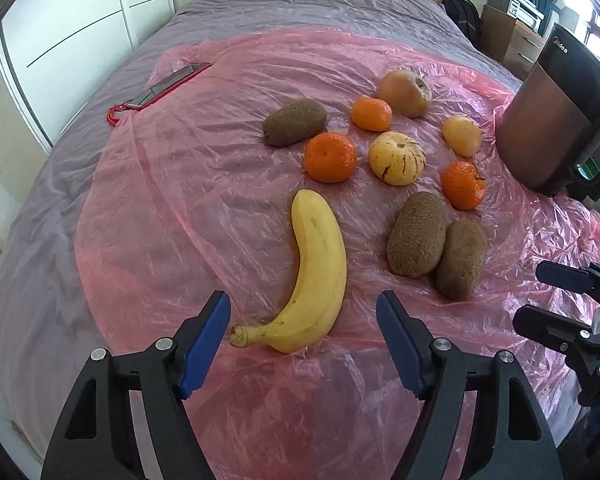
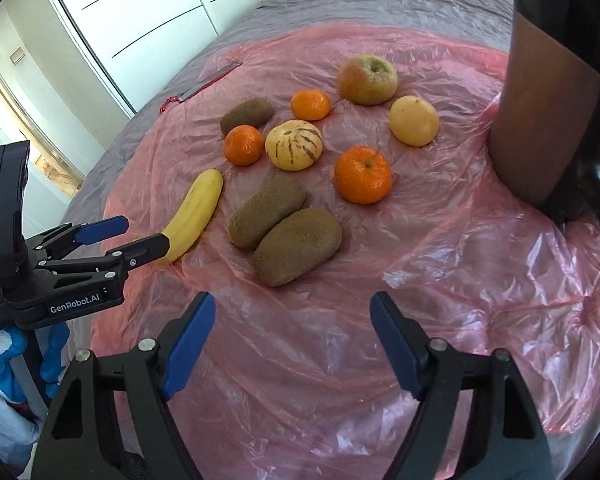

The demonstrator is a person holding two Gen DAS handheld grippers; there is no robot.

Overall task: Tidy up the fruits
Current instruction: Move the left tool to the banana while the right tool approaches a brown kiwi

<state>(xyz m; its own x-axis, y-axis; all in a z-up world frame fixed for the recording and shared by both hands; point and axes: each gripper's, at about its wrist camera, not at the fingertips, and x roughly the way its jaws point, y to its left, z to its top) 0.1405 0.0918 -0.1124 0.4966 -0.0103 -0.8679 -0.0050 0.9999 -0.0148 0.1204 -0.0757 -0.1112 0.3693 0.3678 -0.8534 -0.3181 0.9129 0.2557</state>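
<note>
On the pink plastic sheet (image 1: 160,200), the banana (image 1: 315,272) lies just ahead of the left gripper (image 1: 303,320), between its 2 spread fingers, while the right gripper (image 2: 292,320), also spread, holds nothing near 2 kiwis (image 2: 296,246).

A wide bed covered by a wrinkled grey-purple bedspread (image 1: 300,4) is overlaid with a crinkled translucent pink plastic sheet (image 1: 180,200), on which all the fruit is laid. A dark smartphone in a red case (image 1: 168,85) is seen at the sheet's far left edge, partly on the bedspread. A tall brown and black appliance (image 1: 555,116) is stood on the sheet's right side.
</note>
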